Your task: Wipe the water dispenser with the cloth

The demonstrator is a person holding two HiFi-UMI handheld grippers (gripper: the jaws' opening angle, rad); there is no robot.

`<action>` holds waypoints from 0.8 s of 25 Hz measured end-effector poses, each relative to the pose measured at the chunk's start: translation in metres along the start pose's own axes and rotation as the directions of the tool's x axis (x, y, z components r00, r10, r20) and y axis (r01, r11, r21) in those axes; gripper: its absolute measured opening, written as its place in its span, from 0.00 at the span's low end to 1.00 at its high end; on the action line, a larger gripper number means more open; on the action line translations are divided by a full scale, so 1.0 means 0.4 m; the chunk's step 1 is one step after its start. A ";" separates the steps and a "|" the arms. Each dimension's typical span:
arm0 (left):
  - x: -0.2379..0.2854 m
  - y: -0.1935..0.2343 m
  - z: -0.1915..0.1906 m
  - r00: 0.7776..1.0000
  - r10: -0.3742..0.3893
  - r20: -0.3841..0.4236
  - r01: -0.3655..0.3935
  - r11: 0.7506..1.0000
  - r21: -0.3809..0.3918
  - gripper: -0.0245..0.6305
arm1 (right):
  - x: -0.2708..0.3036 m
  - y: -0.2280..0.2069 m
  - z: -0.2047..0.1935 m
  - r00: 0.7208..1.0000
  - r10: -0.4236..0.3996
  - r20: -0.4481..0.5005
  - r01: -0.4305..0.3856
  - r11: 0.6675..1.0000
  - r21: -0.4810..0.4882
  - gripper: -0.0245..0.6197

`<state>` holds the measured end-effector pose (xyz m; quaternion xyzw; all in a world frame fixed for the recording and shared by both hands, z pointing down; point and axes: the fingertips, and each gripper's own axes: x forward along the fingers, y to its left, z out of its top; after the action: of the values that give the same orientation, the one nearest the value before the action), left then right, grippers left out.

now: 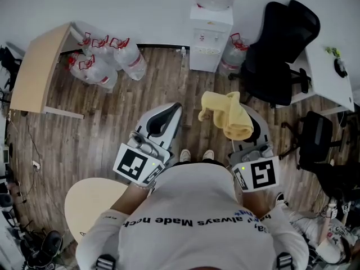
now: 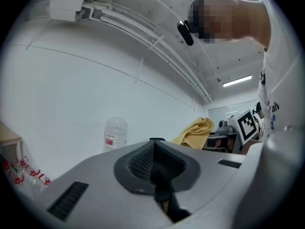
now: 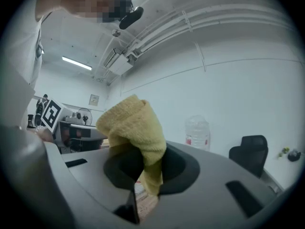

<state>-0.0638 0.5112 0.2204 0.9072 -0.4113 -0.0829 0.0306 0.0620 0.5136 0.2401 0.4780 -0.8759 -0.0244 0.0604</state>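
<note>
Wood floor (image 1: pixel 112 122) runs to a white far wall (image 1: pixel 140 10), where the dispenser (image 1: pixel 210 35) stands, well apart from both grippers. The right gripper (image 3: pixel 147 168) clamps the cloth (image 1: pixel 228 114); the left gripper (image 2: pixel 155 168) is pressed closed, empty. Wiping seems not yet begun: the approach and every pass remain.

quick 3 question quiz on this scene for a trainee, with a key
1. True or false: the left gripper holds the yellow cloth.
2. The water dispenser stands: A) against the wall, apart from the cloth; B) touching the cloth; C) tipped on its side.
3. Fill in: the left gripper's jaws are ____.
Key: 1 false, the right gripper holds it; 2 A; 3 shut, with nothing between them.
</note>
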 end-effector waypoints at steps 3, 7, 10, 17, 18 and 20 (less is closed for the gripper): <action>-0.012 0.043 0.001 1.000 0.005 -0.005 -0.005 1.000 0.003 0.07 | 0.030 0.020 -0.001 1.000 -0.003 -0.006 0.003 1.000 0.002 0.14; -0.017 0.070 0.000 1.000 0.015 0.002 -0.015 1.000 -0.012 0.07 | 0.051 0.028 -0.011 1.000 -0.001 -0.020 0.002 1.000 0.005 0.14; -0.006 0.084 -0.006 1.000 0.014 0.002 -0.014 1.000 -0.020 0.07 | 0.069 0.021 -0.016 1.000 -0.003 -0.025 0.003 1.000 0.005 0.14; 0.041 0.124 -0.013 1.000 0.023 0.001 -0.023 1.000 -0.018 0.07 | 0.123 -0.026 -0.021 1.000 -0.006 -0.021 0.007 1.000 0.006 0.14; 0.051 0.129 -0.012 1.000 0.024 0.003 -0.024 1.000 -0.017 0.07 | 0.131 -0.035 -0.020 1.000 -0.006 -0.019 0.006 1.000 0.004 0.14; 0.076 0.137 -0.010 1.000 0.026 0.006 -0.026 1.000 -0.013 0.07 | 0.146 -0.057 -0.015 1.000 -0.005 -0.013 0.005 1.000 0.003 0.14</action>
<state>-0.0841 0.4523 0.2273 0.9013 -0.4226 -0.0878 0.0362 0.0504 0.4525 0.2487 0.4802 -0.8745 -0.0202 0.0654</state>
